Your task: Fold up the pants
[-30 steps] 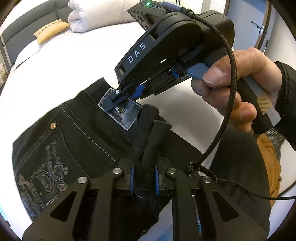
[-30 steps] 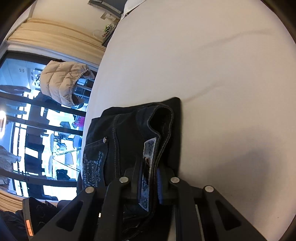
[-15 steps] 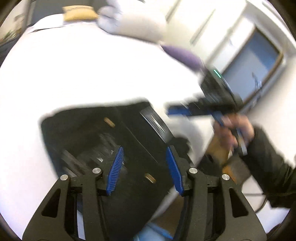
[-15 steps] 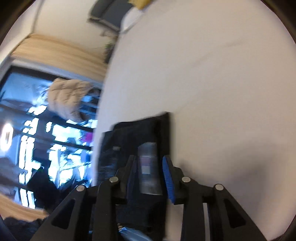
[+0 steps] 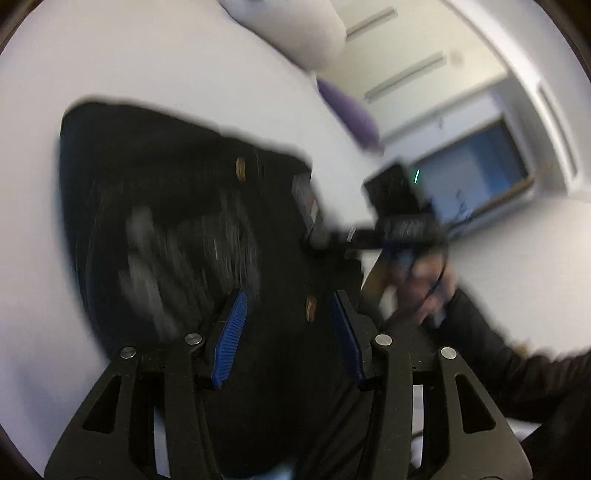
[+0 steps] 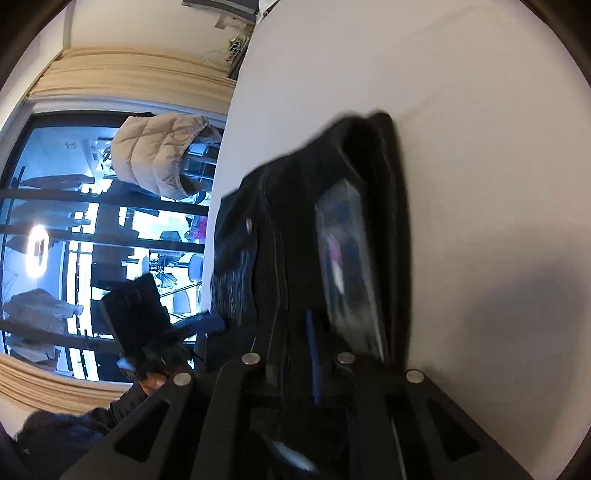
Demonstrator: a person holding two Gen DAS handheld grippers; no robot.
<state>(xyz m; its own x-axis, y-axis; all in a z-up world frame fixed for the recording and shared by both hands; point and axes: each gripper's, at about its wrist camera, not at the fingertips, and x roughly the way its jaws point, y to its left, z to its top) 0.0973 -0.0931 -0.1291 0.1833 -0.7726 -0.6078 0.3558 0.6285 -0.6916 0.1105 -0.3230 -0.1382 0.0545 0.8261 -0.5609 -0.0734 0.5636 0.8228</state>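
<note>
Black jeans (image 5: 177,221) lie folded on a white bed (image 5: 166,59), blurred by motion. My left gripper (image 5: 291,321) is open above them, blue pads (image 5: 231,332) apart, holding nothing. My right gripper (image 5: 325,242) touches the waistband at its grey label (image 5: 306,199). In the right wrist view the jeans (image 6: 295,229) fill the lower middle and the right gripper (image 6: 328,332) stands at the waistband by the label (image 6: 343,258). Its jaws look nearly together, but blur hides whether they pinch the fabric. The left gripper (image 6: 147,325) shows at the left.
A white pillow (image 5: 295,29) and a purple cushion (image 5: 351,110) lie at the bed's far end. A window with a beige jacket (image 6: 159,155) hanging before it is at the left. The person's dark sleeve (image 5: 498,369) is at the right.
My left gripper let go of the dark fabric, opened and pulled back above the jeans. My right gripper opened off the waistband label half a second ago and now sits close on it again.
</note>
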